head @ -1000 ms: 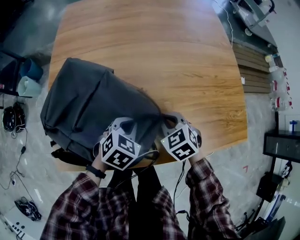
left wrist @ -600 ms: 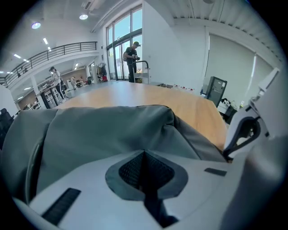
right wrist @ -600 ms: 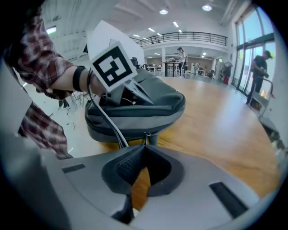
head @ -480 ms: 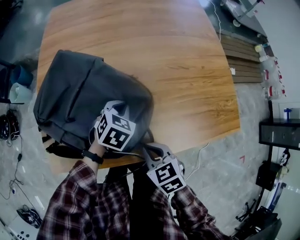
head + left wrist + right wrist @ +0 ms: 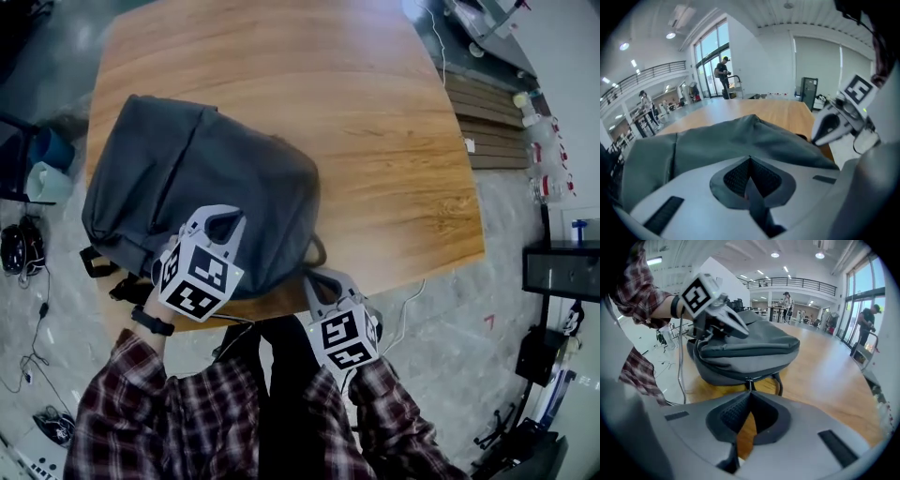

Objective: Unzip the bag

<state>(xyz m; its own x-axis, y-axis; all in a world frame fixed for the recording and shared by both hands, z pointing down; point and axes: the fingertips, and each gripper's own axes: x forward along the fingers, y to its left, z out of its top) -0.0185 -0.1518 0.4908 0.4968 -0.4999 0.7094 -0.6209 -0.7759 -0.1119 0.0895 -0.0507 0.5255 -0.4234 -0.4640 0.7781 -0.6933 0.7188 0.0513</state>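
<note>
A grey backpack (image 5: 206, 192) lies on the left of the wooden table (image 5: 384, 122). My left gripper (image 5: 223, 216) is over the bag's near edge. In its own view the left gripper (image 5: 750, 158) is shut, and the bag fabric (image 5: 717, 140) lies right at its tips. My right gripper (image 5: 311, 276) is at the table's near edge, by the bag's corner. In the right gripper view the right gripper (image 5: 750, 391) has its jaws shut on the metal zipper pull (image 5: 749, 382) at the bag's front (image 5: 750, 348). The left gripper (image 5: 744, 333) rests on top of the bag.
The bag's carry loop (image 5: 317, 251) hangs by the table's near edge. Dark straps (image 5: 103, 272) dangle off the left corner. A blue bin (image 5: 52, 159) and cables lie on the floor at the left, and a black cabinet (image 5: 562, 272) stands at the right. Distant people stand in the hall.
My right gripper drew back from the bag's corner to beyond the table's near edge. My left gripper shifted left along the bag's near side. The bag turned slightly.
</note>
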